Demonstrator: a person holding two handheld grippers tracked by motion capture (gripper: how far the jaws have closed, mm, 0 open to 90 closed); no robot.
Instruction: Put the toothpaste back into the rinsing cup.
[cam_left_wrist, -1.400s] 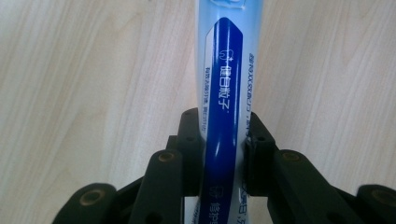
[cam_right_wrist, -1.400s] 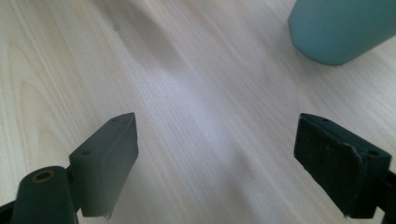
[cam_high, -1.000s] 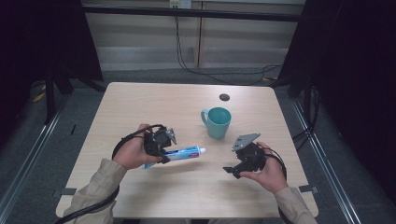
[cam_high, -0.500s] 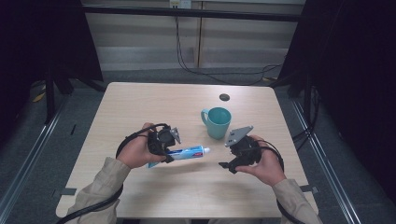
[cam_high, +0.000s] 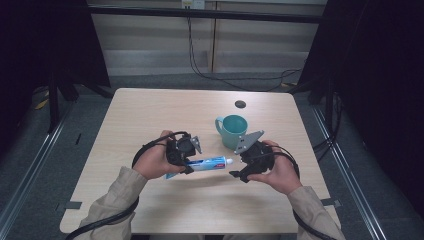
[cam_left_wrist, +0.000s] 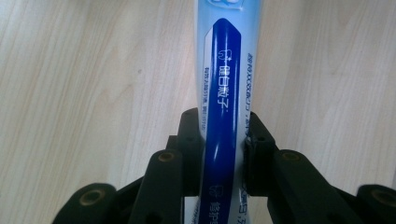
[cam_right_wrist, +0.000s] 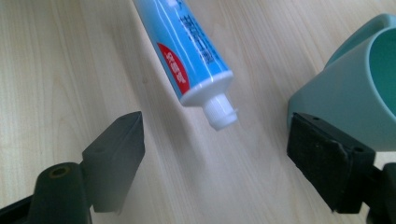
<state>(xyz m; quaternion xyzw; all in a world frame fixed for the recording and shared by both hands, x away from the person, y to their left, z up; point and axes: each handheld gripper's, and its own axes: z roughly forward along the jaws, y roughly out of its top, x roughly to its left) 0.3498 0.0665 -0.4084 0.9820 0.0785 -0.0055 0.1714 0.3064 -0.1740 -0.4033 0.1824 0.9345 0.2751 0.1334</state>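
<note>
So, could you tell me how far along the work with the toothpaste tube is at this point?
Done: the left gripper is shut on the toothpaste tube, holding it above the table. In hand: the right gripper stands open with the tube's white threaded nozzle ahead of its jaws, not yet touching it. No cap sits on the nozzle. Left: probably closing on that end; the teal mug beside it stands empty.

sleeves (cam_high: 122, 187): beige | claws: black, 2 jaws | cables (cam_high: 142, 152): black
</note>
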